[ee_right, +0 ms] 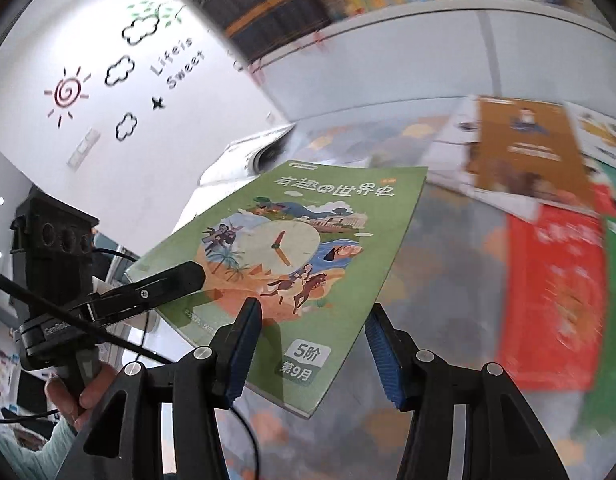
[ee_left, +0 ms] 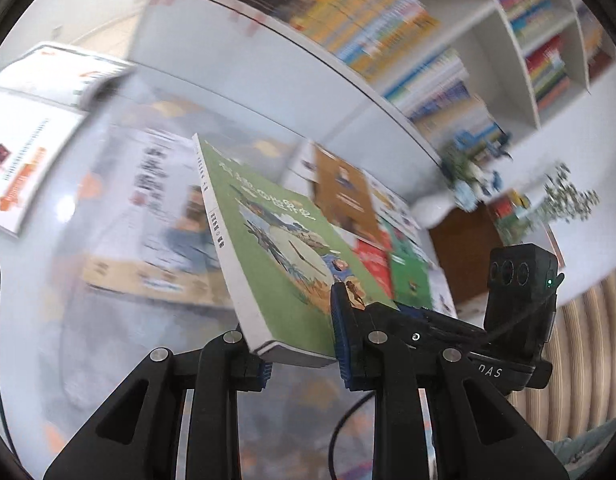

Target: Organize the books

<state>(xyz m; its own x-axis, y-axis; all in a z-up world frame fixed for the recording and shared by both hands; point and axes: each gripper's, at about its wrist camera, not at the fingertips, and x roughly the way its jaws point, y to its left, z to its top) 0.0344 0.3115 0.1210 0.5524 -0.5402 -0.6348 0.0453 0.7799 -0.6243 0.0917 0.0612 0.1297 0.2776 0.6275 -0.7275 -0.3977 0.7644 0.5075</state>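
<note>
The left gripper (ee_left: 303,344) fills the foreground of its own view, and its blue-padded fingers (ee_left: 342,340) are seen clamped on the lower edge of a green book (ee_left: 275,248). The book is held tilted in the air above a blurred table (ee_left: 119,360), its spine toward ten o'clock and its cover with a clock drawing turned toward two o'clock. In the right wrist view the right gripper (ee_right: 312,344) is seen with its fingers apart; the near corner of the same green book (ee_right: 303,240) lies between them, with the pad at nine o'clock at the cover and the pad at three o'clock clear of the edge. The left gripper (ee_right: 179,280) is seen at nine o'clock, pinching the book's side, with a hand (ee_right: 79,396) on its handle. A brown book (ee_right: 528,152) and a red book (ee_right: 556,300) lie on the table at two and three o'clock. Shelves (ee_left: 388,28) of upright books are seen at twelve o'clock.
</note>
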